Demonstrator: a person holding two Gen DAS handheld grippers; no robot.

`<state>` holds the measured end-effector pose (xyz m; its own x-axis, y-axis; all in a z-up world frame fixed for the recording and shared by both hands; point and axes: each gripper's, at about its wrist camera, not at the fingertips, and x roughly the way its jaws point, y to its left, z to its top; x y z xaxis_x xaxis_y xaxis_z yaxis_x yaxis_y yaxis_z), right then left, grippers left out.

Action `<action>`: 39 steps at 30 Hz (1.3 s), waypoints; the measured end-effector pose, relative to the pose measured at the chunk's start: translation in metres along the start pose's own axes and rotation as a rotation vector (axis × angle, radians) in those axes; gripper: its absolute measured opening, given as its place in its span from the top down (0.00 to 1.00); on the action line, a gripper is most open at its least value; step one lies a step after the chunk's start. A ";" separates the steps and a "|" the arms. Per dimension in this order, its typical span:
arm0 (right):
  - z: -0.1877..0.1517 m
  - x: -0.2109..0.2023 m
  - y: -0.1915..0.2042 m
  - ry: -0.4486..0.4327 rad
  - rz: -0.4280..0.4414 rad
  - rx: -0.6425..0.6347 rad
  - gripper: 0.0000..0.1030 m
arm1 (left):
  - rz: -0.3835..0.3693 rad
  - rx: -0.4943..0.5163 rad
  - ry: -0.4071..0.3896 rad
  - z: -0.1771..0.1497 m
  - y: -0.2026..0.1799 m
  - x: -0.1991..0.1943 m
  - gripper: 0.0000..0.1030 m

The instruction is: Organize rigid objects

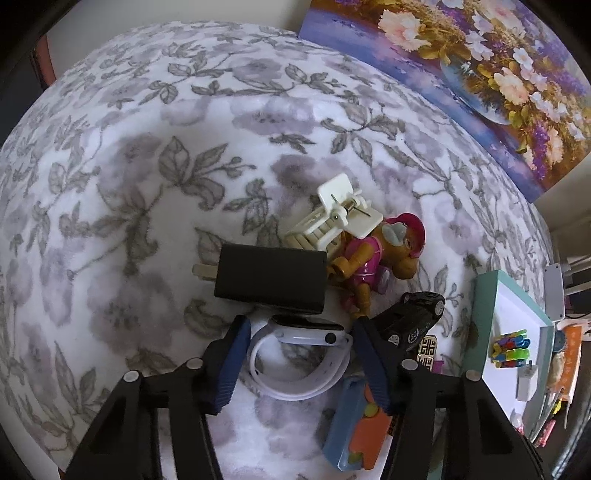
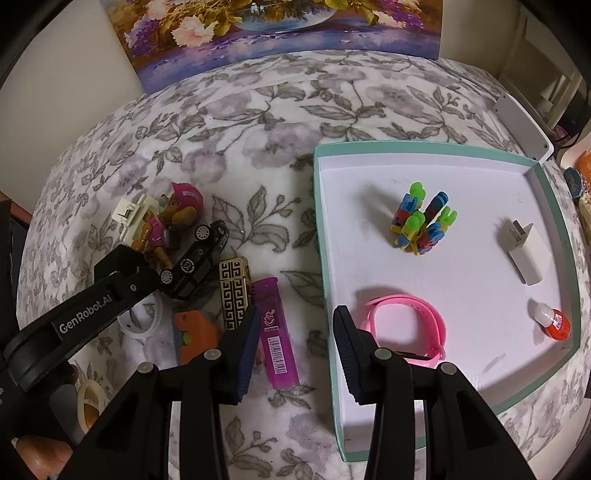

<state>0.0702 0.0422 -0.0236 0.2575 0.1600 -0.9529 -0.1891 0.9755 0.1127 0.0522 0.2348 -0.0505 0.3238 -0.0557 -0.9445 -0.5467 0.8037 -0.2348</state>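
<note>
My left claw (image 1: pixel 301 334) is spread wide, holding nothing, with the white watch (image 1: pixel 299 354) lying on the blanket (image 1: pixel 129 166) between its fingers. Just beyond the watch: black charger (image 1: pixel 271 278), prongs pointing left. A black toy car (image 1: pixel 413 317) tilts against my right finger (image 1: pixel 373 365). Behind the charger, a pup figure (image 1: pixel 384 251) in a pink helmet touches a white toy frame (image 1: pixel 343 218).

My right claw (image 2: pixel 293 343) is also spread and empty, straddling the near left wall of the tray (image 2: pixel 321 236). Left finger sits over a purple lighter (image 2: pixel 275 332); beside that a gold patterned lighter (image 2: pixel 234 291) and an orange piece (image 2: pixel 194 336).

In the tray, near to far: pink watch (image 2: pixel 406 325), red bottle (image 2: pixel 554 321) on its side, white charger (image 2: pixel 524 254), coloured block cluster (image 2: pixel 423 225).

A flower painting (image 2: pixel 277 33) stands at the far edge
</note>
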 end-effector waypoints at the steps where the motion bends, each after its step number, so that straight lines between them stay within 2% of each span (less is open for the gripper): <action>1: 0.000 -0.001 0.001 -0.002 0.005 -0.004 0.59 | -0.004 -0.003 0.000 0.000 0.001 -0.001 0.42; 5: -0.001 -0.004 0.006 -0.008 0.043 -0.030 0.59 | -0.010 -0.007 0.012 -0.003 0.004 -0.009 0.43; 8: -0.003 -0.004 0.011 -0.001 0.058 -0.050 0.60 | 0.015 0.003 0.024 -0.004 0.005 -0.013 0.43; 16: -0.007 0.009 0.012 0.035 0.017 -0.083 0.73 | 0.014 -0.013 0.045 -0.006 0.011 -0.013 0.43; 27: -0.014 0.033 0.013 0.085 -0.012 -0.105 0.77 | 0.018 -0.015 0.051 -0.005 0.011 -0.011 0.43; 35: -0.017 0.037 0.024 0.054 -0.072 -0.158 0.81 | 0.021 -0.021 0.049 -0.004 0.012 -0.007 0.42; 39: -0.017 0.035 0.023 0.058 -0.055 -0.143 0.81 | 0.022 -0.023 0.053 -0.005 0.011 -0.008 0.43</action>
<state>0.0591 0.0673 -0.0595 0.2166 0.0936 -0.9718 -0.3102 0.9504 0.0224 0.0396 0.2417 -0.0463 0.2705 -0.0702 -0.9601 -0.5706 0.7916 -0.2187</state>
